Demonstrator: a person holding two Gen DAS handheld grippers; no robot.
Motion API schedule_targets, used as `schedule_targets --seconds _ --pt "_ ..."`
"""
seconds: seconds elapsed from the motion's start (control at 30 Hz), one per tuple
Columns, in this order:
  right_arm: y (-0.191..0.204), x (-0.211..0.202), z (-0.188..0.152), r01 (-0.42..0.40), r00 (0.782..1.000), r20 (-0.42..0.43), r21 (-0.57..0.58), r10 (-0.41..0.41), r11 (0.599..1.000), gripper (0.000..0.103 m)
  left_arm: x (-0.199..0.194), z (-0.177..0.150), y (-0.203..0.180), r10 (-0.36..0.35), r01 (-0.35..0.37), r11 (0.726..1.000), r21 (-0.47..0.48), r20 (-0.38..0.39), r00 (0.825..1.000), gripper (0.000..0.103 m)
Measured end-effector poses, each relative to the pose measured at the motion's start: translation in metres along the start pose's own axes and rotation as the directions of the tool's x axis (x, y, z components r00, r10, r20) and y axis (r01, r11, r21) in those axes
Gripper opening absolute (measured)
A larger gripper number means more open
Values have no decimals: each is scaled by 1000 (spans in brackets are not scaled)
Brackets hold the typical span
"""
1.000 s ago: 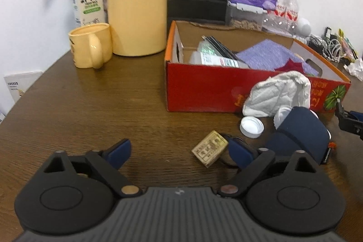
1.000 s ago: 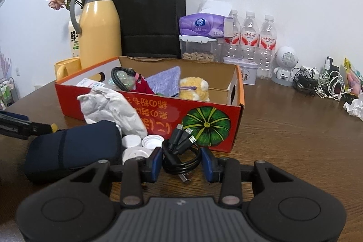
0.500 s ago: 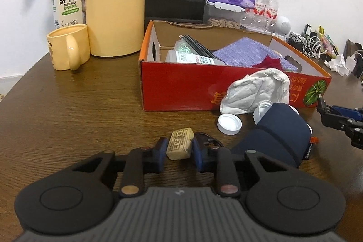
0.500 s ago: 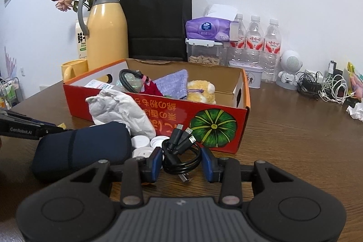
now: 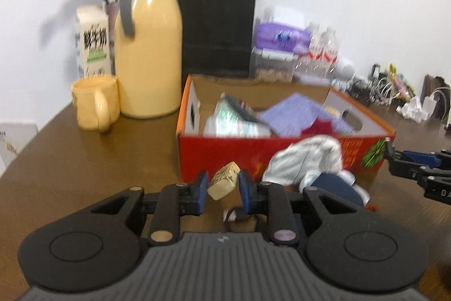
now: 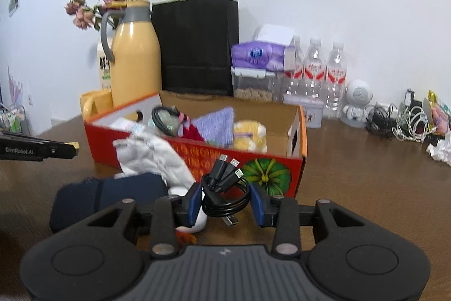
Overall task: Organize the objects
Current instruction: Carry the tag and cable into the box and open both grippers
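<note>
Before red box (image 5: pixel 225 151) | left gripper (image 5: pixel 222 188) clamps tan block (image 5: pixel 224 182), lifted off table | right gripper (image 6: pixel 227 199) pinches cable coil (image 6: pixel 225 192) | risk: tilted block slips from pads; loose cable plugs snag box rim

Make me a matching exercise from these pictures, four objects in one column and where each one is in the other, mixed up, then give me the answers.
Things:
1. small tan block
2. coiled black cable
3. yellow mug
4. plush toy

Places:
A. inside the red box
B. between the pads of the right gripper
C. on the table beside the yellow jug
D. clamped in the left gripper

Pairs: 1-D, 2-B, 3-C, 4-A
</note>
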State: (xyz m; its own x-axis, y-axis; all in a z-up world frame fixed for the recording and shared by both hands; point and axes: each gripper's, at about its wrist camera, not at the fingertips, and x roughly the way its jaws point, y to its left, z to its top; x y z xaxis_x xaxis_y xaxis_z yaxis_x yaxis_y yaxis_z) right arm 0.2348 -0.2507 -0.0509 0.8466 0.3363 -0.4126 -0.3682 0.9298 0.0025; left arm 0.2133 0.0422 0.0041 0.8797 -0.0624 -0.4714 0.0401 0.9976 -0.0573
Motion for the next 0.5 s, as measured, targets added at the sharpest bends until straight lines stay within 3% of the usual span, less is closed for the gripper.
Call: schedule_targets --seconds 0.27,0.5 --pt "2 7 41 8 998 69 -47 -5 999 36 6 46 -25 -5 -2 998 64 107 994 24" --pt "2 43 82 26 993 115 -26 -23 999 36 37 82 -39 6 -10 1000 25 143 990 24"
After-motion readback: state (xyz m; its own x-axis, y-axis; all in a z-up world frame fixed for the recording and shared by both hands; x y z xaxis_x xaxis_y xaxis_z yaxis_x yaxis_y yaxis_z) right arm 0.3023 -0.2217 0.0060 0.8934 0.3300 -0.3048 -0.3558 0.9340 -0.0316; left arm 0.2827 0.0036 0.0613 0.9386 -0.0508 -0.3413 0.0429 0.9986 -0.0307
